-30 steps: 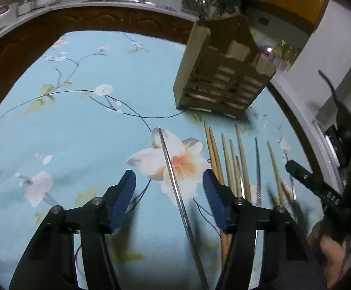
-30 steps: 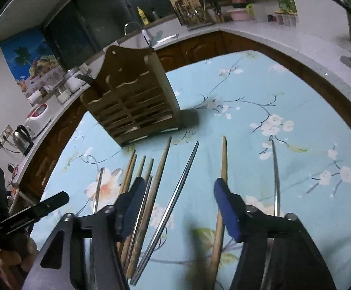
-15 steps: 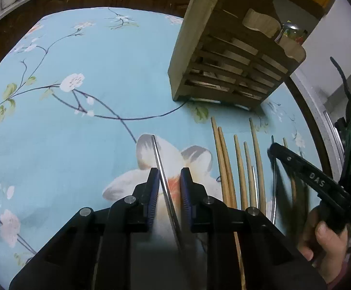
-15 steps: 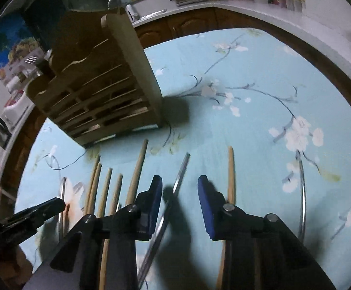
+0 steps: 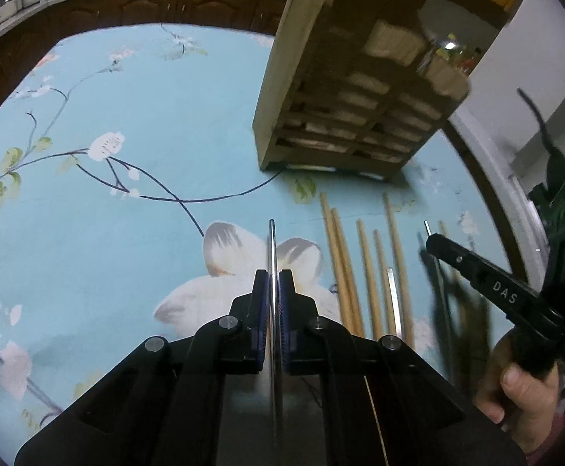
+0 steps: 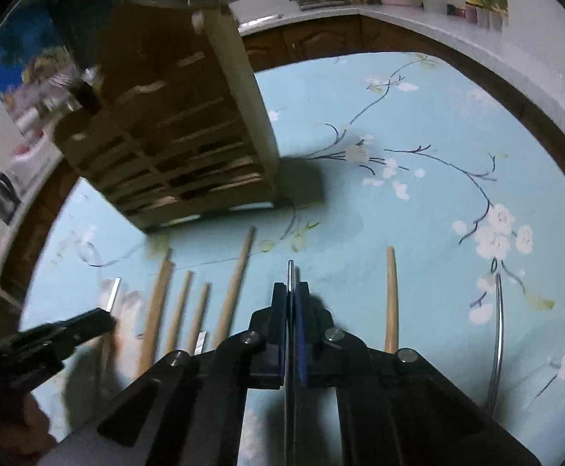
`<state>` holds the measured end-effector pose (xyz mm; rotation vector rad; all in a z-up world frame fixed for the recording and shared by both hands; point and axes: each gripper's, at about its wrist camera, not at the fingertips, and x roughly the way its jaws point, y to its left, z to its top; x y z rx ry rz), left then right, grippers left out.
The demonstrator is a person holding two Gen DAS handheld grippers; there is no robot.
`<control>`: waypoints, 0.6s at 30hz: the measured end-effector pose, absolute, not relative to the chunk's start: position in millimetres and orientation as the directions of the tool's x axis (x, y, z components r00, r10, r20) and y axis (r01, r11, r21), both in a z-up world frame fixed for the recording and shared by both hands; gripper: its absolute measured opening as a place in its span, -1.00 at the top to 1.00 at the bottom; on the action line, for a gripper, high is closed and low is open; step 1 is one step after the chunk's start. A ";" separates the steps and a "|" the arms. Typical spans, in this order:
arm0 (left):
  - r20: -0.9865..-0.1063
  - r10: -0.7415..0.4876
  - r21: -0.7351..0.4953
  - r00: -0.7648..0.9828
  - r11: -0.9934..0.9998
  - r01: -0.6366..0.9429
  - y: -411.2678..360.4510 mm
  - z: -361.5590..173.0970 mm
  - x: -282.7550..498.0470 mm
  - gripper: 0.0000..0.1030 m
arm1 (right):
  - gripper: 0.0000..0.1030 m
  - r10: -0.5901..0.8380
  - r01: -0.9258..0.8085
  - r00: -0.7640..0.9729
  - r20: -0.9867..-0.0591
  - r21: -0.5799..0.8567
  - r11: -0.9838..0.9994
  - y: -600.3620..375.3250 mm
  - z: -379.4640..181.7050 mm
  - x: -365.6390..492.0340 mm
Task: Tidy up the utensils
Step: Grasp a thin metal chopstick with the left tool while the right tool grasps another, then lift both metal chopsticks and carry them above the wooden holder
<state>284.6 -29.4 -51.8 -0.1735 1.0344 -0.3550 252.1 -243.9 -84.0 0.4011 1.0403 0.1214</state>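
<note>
Pale blue tablecloth [image 5: 135,233] with white blossoms on dark branches; tan wooden chopsticks [image 5: 340,264]; brown slatted holder [image 5: 352,116]

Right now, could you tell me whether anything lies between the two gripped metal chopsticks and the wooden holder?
Nothing visible does. The left gripper and right gripper are each shut on a metal chopstick, and only bare tablecloth lies ahead of the wooden holder.

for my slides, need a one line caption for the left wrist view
Left gripper shut on a metal chopstick on the floral tablecloth, wooden chopsticks and wooden holder beyond.
</note>
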 end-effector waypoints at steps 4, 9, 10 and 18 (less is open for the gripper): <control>-0.765 -0.411 -0.349 0.495 0.911 0.218 -19.5 -27.9 264.4 0.92 | 0.92 0.328 0.062 0.550 -0.768 0.429 0.901 -247.4 -58.4 235.9; -0.707 -0.452 -0.381 0.544 0.891 0.246 -9.6 7.2 236.8 0.92 | 0.92 0.336 0.023 0.607 -0.720 0.439 0.898 -250.8 -21.2 214.7; -0.699 -0.457 -0.383 0.550 0.889 0.252 -7.9 12.9 232.5 0.92 | 0.92 0.336 0.016 0.619 -0.710 0.439 0.898 -251.4 -14.7 210.9; -0.643 -0.478 -0.386 0.599 0.877 0.286 -0.5 47.3 201.7 0.92 | 0.92 0.337 -0.016 0.682 -0.648 0.448 0.894 -258.6 20.0 186.9</control>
